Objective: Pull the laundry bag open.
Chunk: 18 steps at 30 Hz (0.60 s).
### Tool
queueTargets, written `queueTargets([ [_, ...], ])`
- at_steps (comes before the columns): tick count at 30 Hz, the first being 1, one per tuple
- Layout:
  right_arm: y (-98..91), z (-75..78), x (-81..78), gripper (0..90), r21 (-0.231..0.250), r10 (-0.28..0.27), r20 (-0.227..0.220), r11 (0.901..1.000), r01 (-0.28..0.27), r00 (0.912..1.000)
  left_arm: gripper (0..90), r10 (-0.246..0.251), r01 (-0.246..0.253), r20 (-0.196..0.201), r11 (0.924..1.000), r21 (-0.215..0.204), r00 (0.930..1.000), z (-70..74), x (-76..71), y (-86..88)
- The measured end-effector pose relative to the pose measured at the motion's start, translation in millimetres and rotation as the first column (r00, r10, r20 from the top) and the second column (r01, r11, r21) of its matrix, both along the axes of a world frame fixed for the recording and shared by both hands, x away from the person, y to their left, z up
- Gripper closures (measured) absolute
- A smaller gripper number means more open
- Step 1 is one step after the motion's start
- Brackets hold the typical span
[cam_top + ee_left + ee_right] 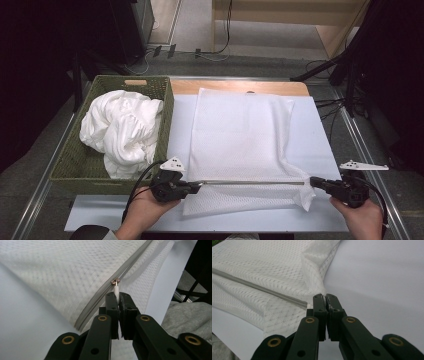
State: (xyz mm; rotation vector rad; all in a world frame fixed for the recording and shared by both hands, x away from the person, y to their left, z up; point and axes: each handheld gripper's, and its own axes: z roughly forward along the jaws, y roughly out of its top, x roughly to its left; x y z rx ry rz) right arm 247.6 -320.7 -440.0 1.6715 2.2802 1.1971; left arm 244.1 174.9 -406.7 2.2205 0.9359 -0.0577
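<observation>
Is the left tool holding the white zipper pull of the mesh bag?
Yes, the left tool is shut on the white zipper pull of the mesh bag.

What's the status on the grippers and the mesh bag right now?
Left gripper shut on zipper pull. Right gripper shut on mesh bag at the zipper's far end. Bag flat on table. Basket of laundry alongside, nothing blocking.

The mesh bag [242,135] is white with a fine diamond-net weave, its zipper [250,182] grey and the zipper pull [116,291] white. The basket [70,165] is olive green and woven, holding plain white cloth [122,130]. A pale blue sheet [320,145] covers the bench.
</observation>
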Motion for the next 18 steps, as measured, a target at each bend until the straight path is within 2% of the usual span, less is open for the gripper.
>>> queueTargets([
  [4, -5.6, -0.8, 1.0, 88.2, 0.001, -0.016, -0.002, 0.9999, 0.016, 0.9999, 87.6, 0.024, -0.024, -0.002, 0.9997, -0.009, 0.9997, 0.4, -0.4, 7.5],
  [8, -9.0, -2.2, 2.5, 88.2, -0.018, -0.035, -0.003, 0.9992, 0.035, 0.9994, 87.6, 0.051, -0.051, 0.009, 0.9987, 0.002, 0.9987, 2.0, -2.8, 15.0],
  [11, -9.9, -2.9, 4.0, 88.2, -0.014, -0.034, -0.009, 0.9993, 0.034, 0.9994, 87.6, 0.076, -0.076, 0.006, 0.9971, -0.004, 0.9971, 3.5, -4.4, 25.9],
  [13, -8.8, -3.1, 4.6, 88.2, -0.013, -0.028, -0.012, 0.9995, 0.027, 0.9995, 87.6, 0.082, -0.082, 0.004, 0.9964, -0.022, 0.9966, 4.9, -6.6, 30.9],
  [18, -8.4, -2.7, 5.4, 88.2, -0.026, -0.042, -0.011, 0.9988, 0.042, 0.9991, 87.6, 0.081, -0.08, 0.009, 0.9965, -0.024, 0.9967, 6.1, -9.1, 33.9],
])
